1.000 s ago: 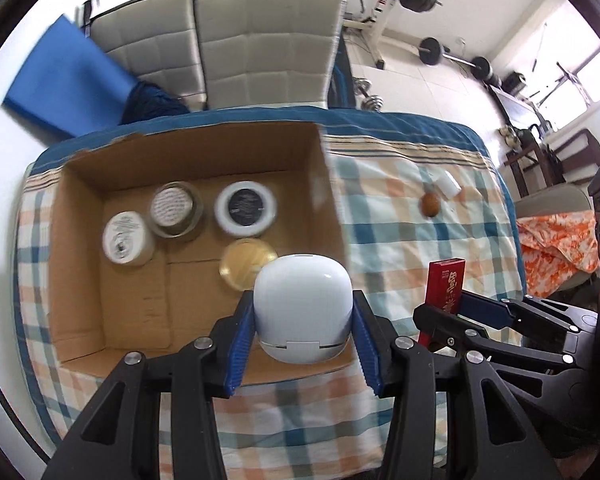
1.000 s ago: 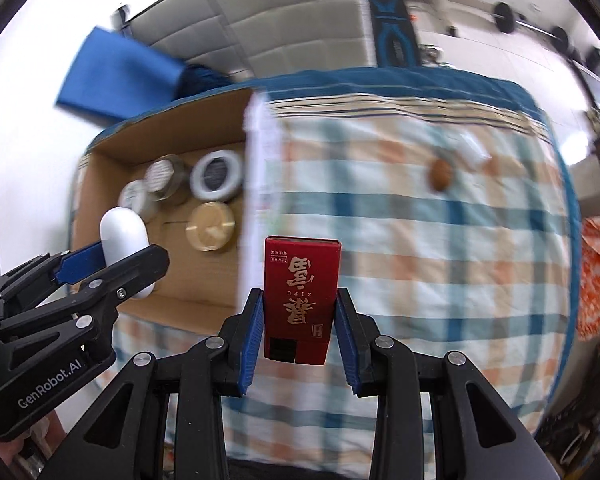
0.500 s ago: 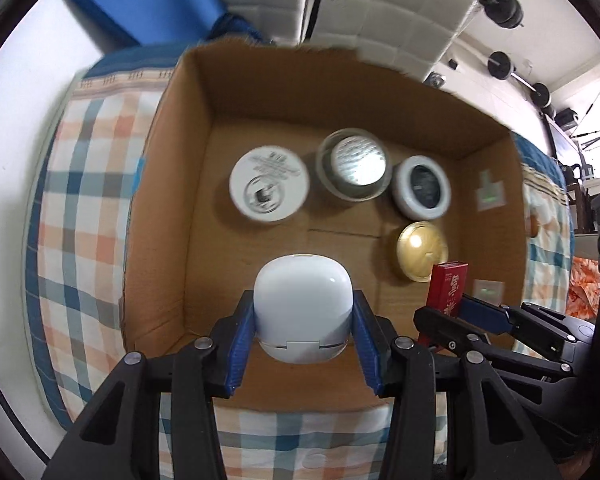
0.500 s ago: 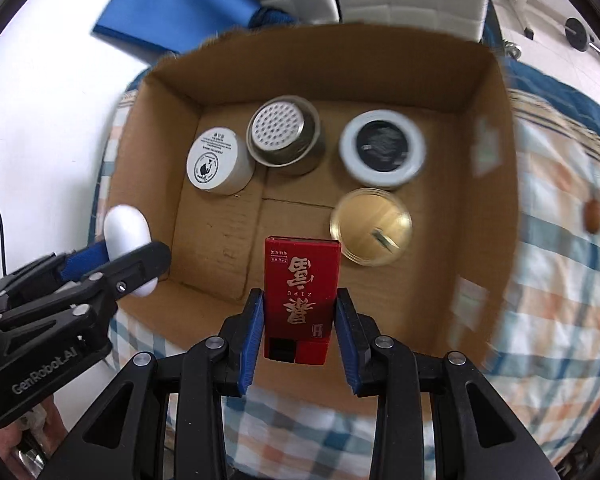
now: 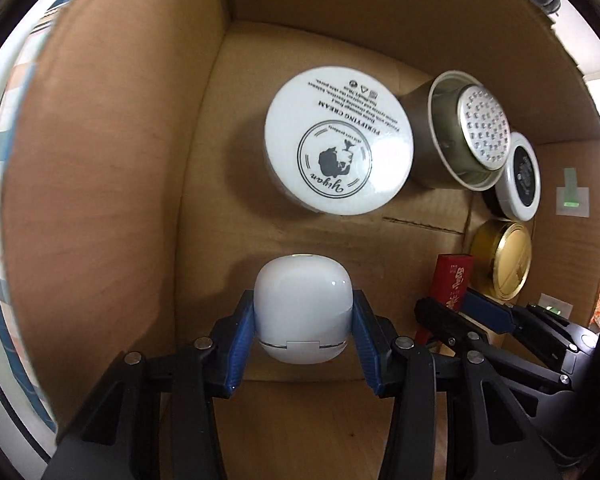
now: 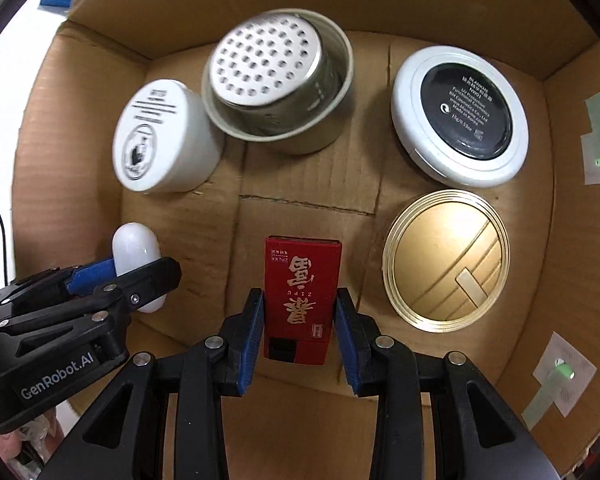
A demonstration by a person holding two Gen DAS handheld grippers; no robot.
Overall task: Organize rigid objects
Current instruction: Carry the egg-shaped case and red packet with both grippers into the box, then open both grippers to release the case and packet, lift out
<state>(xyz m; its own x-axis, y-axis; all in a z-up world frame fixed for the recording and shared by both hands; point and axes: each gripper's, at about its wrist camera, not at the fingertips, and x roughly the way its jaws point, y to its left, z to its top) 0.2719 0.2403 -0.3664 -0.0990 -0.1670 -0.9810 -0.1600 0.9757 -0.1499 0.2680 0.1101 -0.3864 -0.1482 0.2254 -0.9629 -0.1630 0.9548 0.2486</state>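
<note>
Two tongs, we're holding both inside the cardboard box (image 6: 572, 128).
Left tongs (image 5: 303, 320) are pinching the white case (image 5: 302, 312), right tongs (image 6: 298, 324) are pinching the red box (image 6: 300, 300).

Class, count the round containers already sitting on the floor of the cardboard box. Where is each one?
4. White cream jar far left; metal tin beside it; black-topped white compact far right; gold compact in front of that. None appears hidden.
</note>
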